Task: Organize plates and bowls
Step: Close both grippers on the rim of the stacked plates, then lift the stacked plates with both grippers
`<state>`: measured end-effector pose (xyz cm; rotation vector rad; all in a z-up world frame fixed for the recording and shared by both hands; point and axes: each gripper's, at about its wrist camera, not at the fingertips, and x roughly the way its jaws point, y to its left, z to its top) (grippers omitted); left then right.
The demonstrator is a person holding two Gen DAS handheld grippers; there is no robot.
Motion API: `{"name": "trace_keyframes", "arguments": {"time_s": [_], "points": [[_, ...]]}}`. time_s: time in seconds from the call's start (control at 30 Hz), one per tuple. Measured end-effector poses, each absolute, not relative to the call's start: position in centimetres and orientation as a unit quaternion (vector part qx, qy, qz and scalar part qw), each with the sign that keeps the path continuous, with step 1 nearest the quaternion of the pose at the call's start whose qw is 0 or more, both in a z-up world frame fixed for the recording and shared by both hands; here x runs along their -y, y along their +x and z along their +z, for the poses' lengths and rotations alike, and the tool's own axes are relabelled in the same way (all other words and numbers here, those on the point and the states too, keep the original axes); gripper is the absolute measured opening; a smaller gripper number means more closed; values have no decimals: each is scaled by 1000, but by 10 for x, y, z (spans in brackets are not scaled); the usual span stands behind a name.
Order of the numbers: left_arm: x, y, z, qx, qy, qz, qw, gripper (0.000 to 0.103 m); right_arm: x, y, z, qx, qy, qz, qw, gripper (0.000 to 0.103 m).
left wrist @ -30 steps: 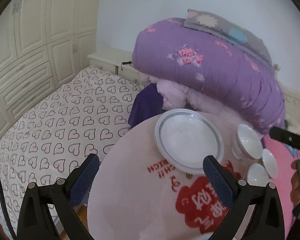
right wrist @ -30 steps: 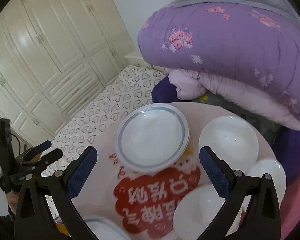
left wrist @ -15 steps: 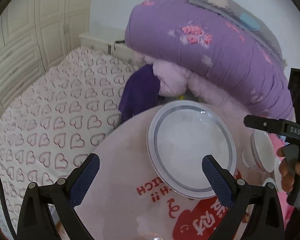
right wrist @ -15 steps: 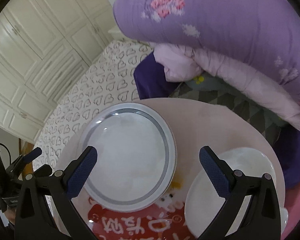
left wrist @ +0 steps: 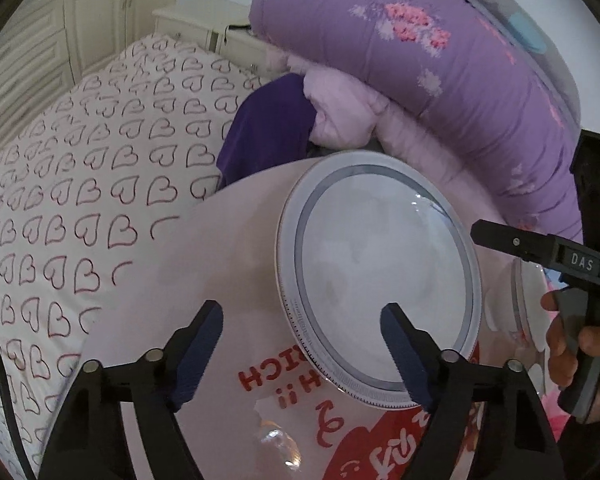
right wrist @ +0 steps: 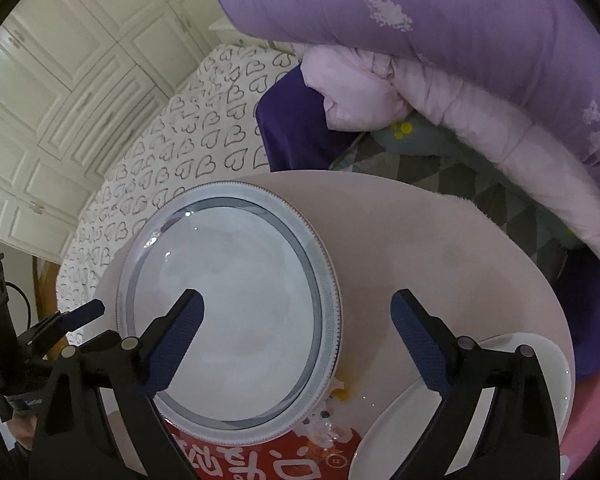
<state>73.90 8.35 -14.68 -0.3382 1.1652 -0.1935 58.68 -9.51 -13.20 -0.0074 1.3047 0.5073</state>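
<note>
- Both tools have closed in on the plate (left wrist: 384, 280) since a moment ago.
- Left tool (left wrist: 302, 354) and right tool (right wrist: 296, 340) gape wide, holding nothing.
- Plate lies bare on the table (right wrist: 440, 248), straddled by each.
- A white bowl (right wrist: 404, 428) sits empty under the right tool's right finger.

Round table (right wrist: 440, 248) — plate (right wrist: 236, 320), bowl (right wrist: 412, 420)

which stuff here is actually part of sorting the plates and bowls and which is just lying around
Job: grey-rimmed plate, white bowl, round table, left gripper and right gripper, both open.

Lying about: purple quilt, pink blanket, heart-print sheet, wardrobe.
</note>
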Motion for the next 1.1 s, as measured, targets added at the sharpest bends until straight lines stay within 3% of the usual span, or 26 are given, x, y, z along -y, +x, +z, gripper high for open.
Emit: {"name": "trace_keyframes", "arguments": {"time_s": [0.07, 0.13, 0.4, 0.5, 0.57, 0.7, 0.97, 1.1], "points": [[-84, 744, -153, -552, -163, -91, 813, 66, 94, 588, -132, -599, -8, 233, 766, 95], [-84, 747, -158, -556, -166, -91, 809, 66, 91, 586, -126, -595, -9, 233, 769, 88], [-89, 748, -166, -555, -179, -93, 807, 61, 81, 588, -136, -616, -27, 236, 751, 88], [-90, 745, -168, -556, -183, -95, 805, 56, 74, 590, -144, -622, -49, 230, 746, 86], [-88, 744, -169, -558, -185, -95, 804, 48, 70, 590, -147, -628, -63, 222, 743, 83], [-88, 747, -176, -563, -190, -97, 798, 35, 68, 591, -150, -633, -74, 219, 739, 61], [-87, 750, -179, -562, -194, -99, 798, 24, 63, 593, -164, -646, -107, 204, 728, 47], [-87, 751, -181, -564, -194, -101, 796, 18, 61, 591, -167, -646, -115, 195, 728, 47]]}}
